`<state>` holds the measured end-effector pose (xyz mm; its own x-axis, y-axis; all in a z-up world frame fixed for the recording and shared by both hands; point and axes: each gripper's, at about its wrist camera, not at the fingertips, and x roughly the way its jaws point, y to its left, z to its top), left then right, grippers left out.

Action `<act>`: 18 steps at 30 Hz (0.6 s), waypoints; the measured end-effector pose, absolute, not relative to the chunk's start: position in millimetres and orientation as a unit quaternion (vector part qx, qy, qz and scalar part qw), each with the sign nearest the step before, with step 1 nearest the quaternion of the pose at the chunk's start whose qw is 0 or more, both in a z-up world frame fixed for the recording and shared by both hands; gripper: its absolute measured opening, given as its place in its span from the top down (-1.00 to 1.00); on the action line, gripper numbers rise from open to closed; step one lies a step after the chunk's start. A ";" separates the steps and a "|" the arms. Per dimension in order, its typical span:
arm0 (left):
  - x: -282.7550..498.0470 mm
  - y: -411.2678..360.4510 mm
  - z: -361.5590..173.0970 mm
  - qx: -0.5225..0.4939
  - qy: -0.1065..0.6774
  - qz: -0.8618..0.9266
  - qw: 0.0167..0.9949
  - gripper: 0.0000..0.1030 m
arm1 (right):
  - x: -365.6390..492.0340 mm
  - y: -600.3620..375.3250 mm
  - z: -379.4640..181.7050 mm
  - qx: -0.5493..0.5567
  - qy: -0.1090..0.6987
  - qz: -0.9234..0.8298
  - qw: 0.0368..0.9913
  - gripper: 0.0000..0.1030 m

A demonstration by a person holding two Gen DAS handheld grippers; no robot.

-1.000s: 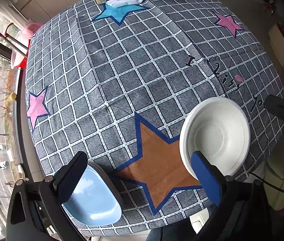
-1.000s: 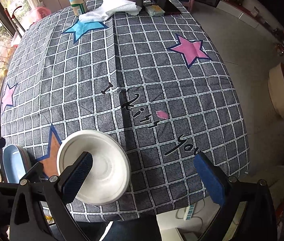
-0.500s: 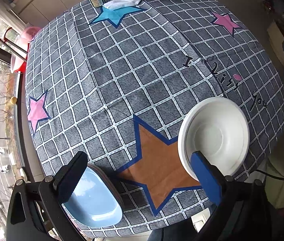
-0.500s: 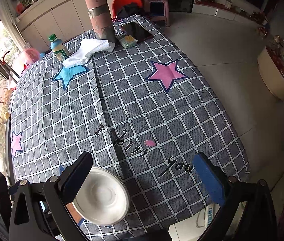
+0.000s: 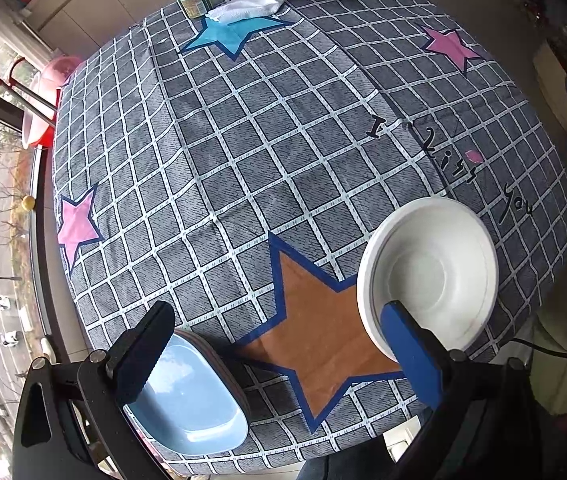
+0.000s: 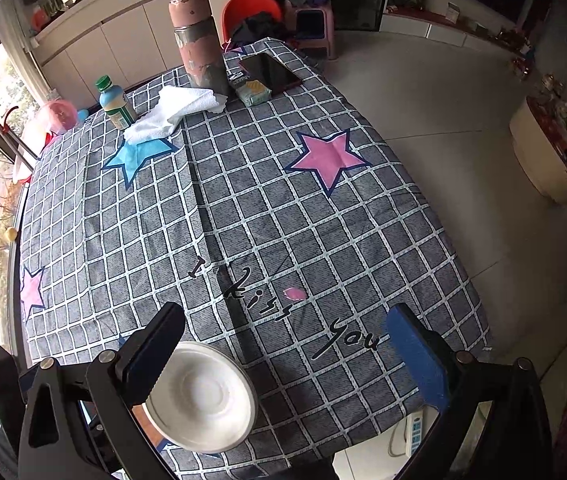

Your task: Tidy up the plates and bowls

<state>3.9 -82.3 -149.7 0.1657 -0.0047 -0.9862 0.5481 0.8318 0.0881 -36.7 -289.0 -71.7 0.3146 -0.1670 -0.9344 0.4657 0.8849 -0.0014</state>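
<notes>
A white bowl (image 5: pixel 431 276) sits near the table's front edge on the grey checked cloth; it also shows in the right wrist view (image 6: pixel 203 396). A light blue plate (image 5: pixel 187 396), on top of what looks like a stack, lies at the front left corner. My left gripper (image 5: pixel 279 344) is open and empty, held above the front edge between the blue plate and the white bowl. My right gripper (image 6: pixel 283 344) is open and empty, high above the front of the table, to the right of the bowl.
At the far end stand a pink flask (image 6: pixel 199 40), a green-capped bottle (image 6: pixel 117 104), a white towel (image 6: pixel 179 110), a small packet (image 6: pixel 253 90) and a phone (image 6: pixel 269 70). The table (image 6: pixel 423 248) drops off to bare floor on the right.
My right gripper has risen and pulled back from the white bowl, so the bowl looks smaller and lower. My left gripper has barely moved.
</notes>
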 end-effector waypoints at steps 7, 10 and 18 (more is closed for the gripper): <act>4.2 -81.5 -149.8 0.219 0.618 -0.188 0.732 -1.00 | -32.9 -282.2 -70.4 0.129 0.555 -0.180 0.802 -0.97; 4.7 -79.7 -149.7 0.217 0.619 -0.185 0.732 -1.00 | -30.5 -278.5 -70.5 0.127 0.556 -0.173 0.803 -0.97; 4.1 -78.9 -155.5 0.209 0.632 -0.182 0.724 -1.00 | -30.7 -274.9 -85.3 0.120 0.578 -0.161 0.791 -0.97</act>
<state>4.1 -78.9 -155.5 0.1351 0.0006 -0.9908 0.5282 0.8460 0.0725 -30.7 -274.9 -85.3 0.2796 -0.1163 -0.9530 0.3935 0.9193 0.0033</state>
